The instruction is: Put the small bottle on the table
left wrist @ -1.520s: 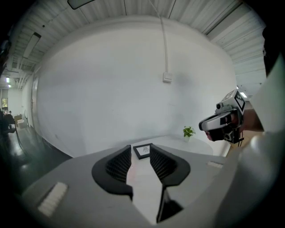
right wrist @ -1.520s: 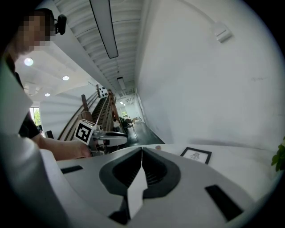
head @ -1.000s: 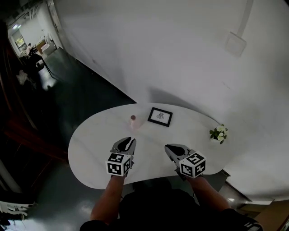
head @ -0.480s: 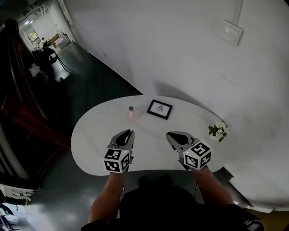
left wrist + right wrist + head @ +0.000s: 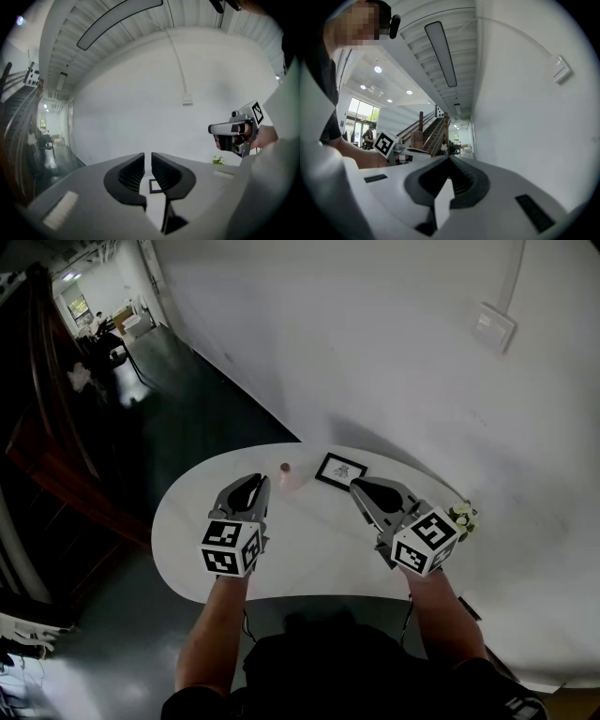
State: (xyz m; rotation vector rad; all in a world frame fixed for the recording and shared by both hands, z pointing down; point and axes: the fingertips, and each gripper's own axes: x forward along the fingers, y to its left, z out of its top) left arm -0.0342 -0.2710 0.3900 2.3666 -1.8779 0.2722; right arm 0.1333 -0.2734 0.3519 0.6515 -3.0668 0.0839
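Closing left tongs [image 5: 147,158], nothing between.

White table [image 5: 187,521]: bottle [image 5: 286,475], frame [image 5: 340,470], flowers [image 5: 461,518]

The right gripper [image 5: 449,158] had its jaws pressed together with nothing between them. To its right rose a white wall [image 5: 520,117] bearing a switch plate [image 5: 561,69]. Overhead ran a long light [image 5: 440,51]; stairs [image 5: 432,129] climbed far behind.

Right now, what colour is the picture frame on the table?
The frame is black around a white picture; the head view shows it best.
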